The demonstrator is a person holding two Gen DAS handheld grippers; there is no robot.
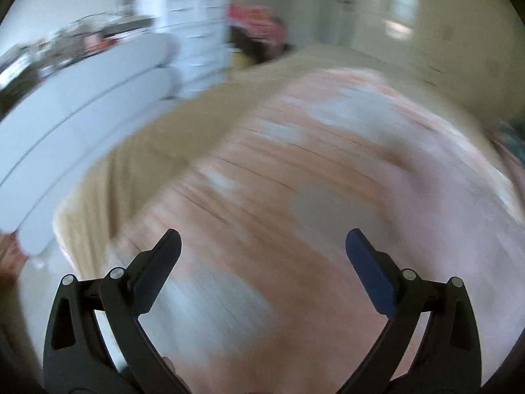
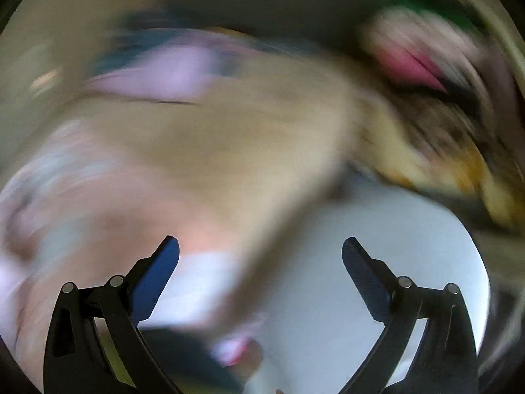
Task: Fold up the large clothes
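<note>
Both views are smeared by motion blur. A large pink and pale grey patterned garment (image 1: 311,180) lies spread over a tan-covered surface (image 1: 203,108). Above its near part my left gripper (image 1: 262,246) hangs open, with nothing between its fingers. In the right wrist view the same pink cloth (image 2: 82,203) fills the left side and the tan cover (image 2: 236,138) runs across the middle. There my right gripper (image 2: 261,252) is open too and holds nothing, over the cover's edge and a white surface (image 2: 377,262).
A white sofa (image 1: 75,111) and a white drawer unit (image 1: 193,29) stand to the left of the tan surface. A heap of mixed clothes (image 2: 443,105), pink, yellow and dark, lies at the right. A lilac and teal cloth (image 2: 170,69) sits at the far side.
</note>
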